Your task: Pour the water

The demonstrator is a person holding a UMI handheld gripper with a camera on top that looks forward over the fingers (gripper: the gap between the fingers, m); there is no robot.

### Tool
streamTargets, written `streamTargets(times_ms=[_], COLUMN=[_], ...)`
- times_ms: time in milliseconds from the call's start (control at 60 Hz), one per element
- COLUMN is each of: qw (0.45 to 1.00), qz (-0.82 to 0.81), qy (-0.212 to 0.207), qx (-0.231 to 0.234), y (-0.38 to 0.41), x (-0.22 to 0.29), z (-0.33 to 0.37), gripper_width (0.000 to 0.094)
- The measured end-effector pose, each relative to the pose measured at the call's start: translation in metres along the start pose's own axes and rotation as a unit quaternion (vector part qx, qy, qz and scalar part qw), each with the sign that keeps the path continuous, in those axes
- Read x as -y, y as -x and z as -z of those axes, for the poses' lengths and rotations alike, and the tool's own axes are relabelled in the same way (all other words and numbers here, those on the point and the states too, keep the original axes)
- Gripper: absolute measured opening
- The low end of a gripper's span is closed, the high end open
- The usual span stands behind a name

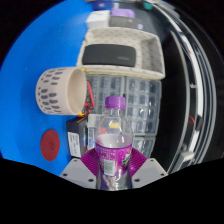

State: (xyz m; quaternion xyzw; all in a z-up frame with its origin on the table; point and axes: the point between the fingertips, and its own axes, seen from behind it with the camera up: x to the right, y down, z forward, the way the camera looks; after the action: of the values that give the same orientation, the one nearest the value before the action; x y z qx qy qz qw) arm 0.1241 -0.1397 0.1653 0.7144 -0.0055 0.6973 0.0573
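Note:
My gripper (112, 168) is shut on a clear plastic water bottle (112, 135) with a purple cap (116, 102) and a purple label. Both magenta pads (88, 160) press on its sides and hold it upright between the fingers. A beige perforated cup (62, 90) lies on its side on the blue table (40, 60), beyond the fingers and to the left of the bottle, its open mouth facing the bottle.
A cream wicker basket (122, 56) holding a dark box stands beyond the bottle. A clear plastic crate (145, 105) sits behind the bottle. A red round object (49, 144) and a small dark box (78, 128) lie left of the fingers.

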Motion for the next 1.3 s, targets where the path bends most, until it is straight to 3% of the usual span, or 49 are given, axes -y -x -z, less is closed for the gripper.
streamTargets(times_ms=[150,317,683,850,967,1150,1300], qw=[0.992,0.965,0.967,0.999,0.979,0.845,0.725], qz=[0.122,0.258,0.248,0.033,-0.204,-0.532,-0.68], qy=[-0.009,-0.016,-0.018,-0.017,-0.014,-0.02,-0.039], qx=[-0.001,-0.051,-0.054,-0.03,0.002,0.047,0.102], y=[0.003,-0.013,-0.009,-0.023,-0.032,-0.034,-0.01], x=[0.015,0.037,0.041,0.021,0.009,0.005,0.007], z=[-0.012,-0.014,-0.013,-0.011,-0.008,-0.01,-0.016], gripper_width=[0.0354,0.0353,0.0352,0.0354,0.0356,0.0358,0.0356])
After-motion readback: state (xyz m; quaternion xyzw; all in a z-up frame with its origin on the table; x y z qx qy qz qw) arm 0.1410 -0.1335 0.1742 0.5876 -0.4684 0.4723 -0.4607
